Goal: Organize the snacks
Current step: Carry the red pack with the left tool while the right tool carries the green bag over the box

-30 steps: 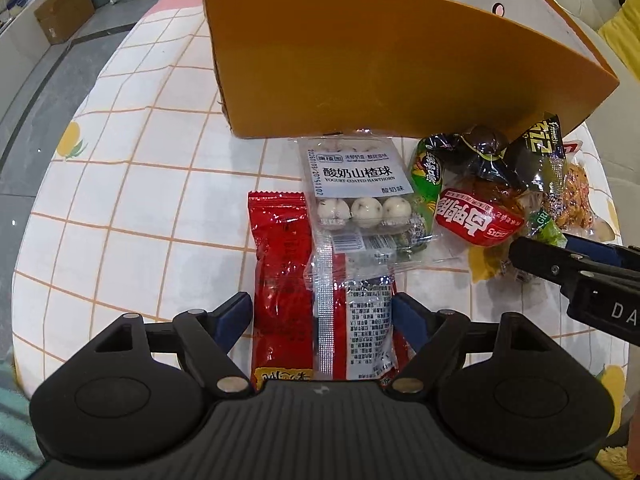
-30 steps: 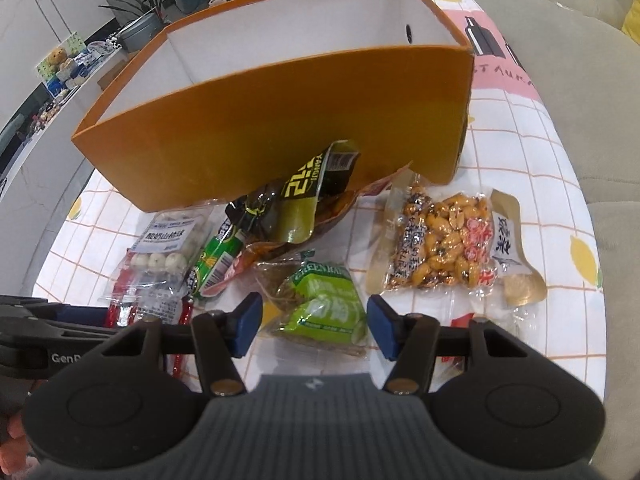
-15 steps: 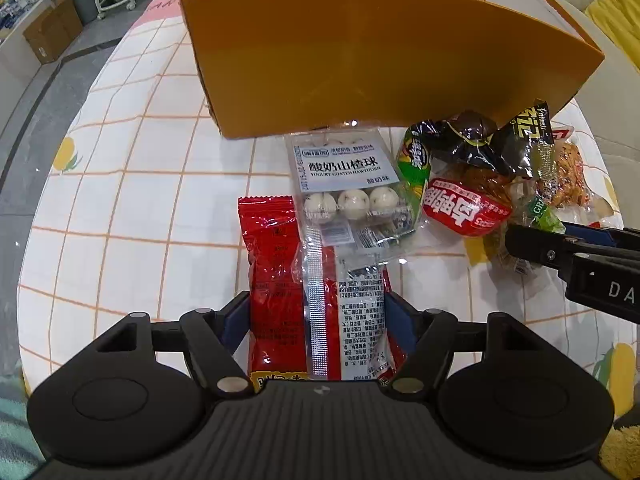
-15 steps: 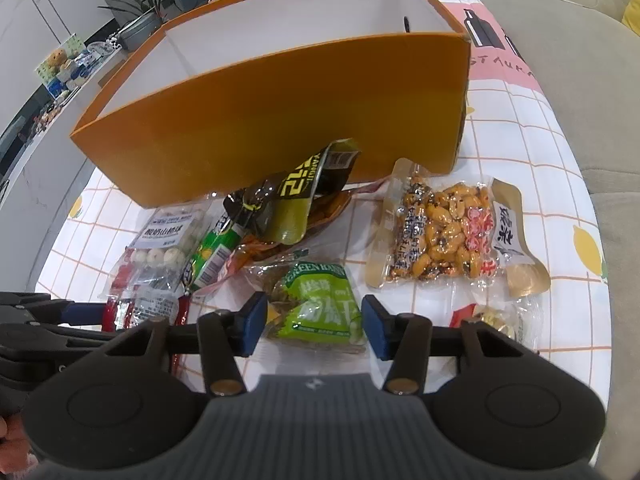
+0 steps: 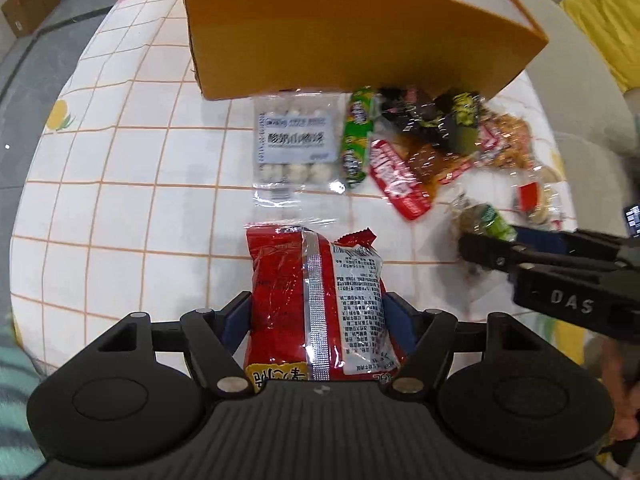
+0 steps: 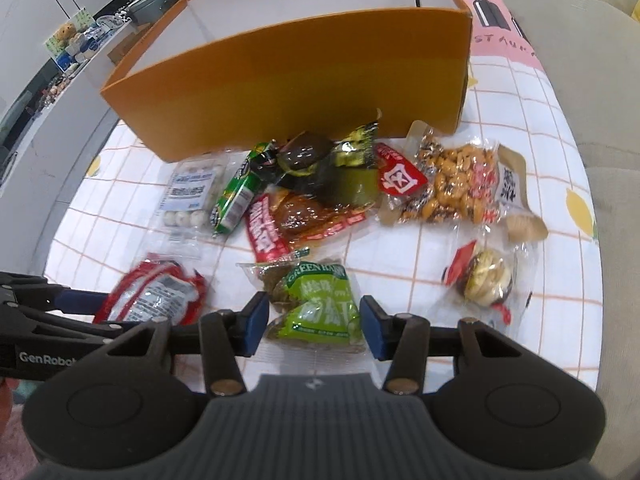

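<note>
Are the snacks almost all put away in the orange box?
Not yet. No snack shows inside the orange box. The left hand-held gripper grips a red packet; the right hand-held gripper straddles a green packet. The pile beside the box remains.

A red foil snack packet (image 5: 316,304), silver seam and printed back facing up, sits nearest, clear of the heap. Beyond it lie a clear pack of white balls (image 5: 294,148), a green tube packet (image 5: 354,140), a green sachet (image 6: 320,304) and a peanut bag (image 6: 452,184), before an open orange box (image 5: 352,36).
</note>
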Demonstrator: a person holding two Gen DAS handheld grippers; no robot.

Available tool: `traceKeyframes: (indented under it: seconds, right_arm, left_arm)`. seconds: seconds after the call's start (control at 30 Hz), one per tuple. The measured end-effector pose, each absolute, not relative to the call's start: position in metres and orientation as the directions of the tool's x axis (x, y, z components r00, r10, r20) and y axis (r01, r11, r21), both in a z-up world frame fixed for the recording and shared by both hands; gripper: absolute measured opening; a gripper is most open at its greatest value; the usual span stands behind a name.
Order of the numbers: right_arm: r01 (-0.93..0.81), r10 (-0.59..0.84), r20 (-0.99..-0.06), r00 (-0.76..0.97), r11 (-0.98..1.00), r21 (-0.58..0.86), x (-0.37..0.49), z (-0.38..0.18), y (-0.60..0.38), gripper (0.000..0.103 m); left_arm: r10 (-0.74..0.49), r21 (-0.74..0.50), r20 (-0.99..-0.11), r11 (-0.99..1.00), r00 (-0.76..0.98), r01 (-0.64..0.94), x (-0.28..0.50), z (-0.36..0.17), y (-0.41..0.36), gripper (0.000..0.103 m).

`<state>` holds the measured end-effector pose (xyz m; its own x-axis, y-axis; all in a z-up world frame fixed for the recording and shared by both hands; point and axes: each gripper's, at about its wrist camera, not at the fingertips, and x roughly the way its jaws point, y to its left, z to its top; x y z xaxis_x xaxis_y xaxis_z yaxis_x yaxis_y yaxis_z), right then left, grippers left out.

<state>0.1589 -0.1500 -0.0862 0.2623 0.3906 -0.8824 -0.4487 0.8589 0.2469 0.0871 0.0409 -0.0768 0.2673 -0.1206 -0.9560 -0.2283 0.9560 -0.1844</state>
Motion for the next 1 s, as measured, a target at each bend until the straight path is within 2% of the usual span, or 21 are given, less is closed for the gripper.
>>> traceKeyframes:
  seconds: [0.37,0.7,1.0]
  right_arm:
    - [-0.467,0.410,-0.862,0.298,0.850,0.243,0.141,-0.059,-0.160,0.048]
    - [-0.479,0.468,-0.807,0.362,0.835,0.270,0.128,-0.023,-0.168,0.048]
    - [-0.487,0.500,-0.757,0.420,0.828,0.277,0.135,0.003,-0.169,0.048]
  left_arm:
    - [-0.136,-0.228,-0.911,0.952,0.389,-0.203,0.067,-0.030,0.036,0.081]
    - [-0.071,-0.220,-0.842,0.951,0.535,-0.220,0.065,0.021,0.041,0.081]
    - [-0.053,-0.218,-0.808,0.952,0.587,-0.214,0.083,0.040,0.046,0.081]
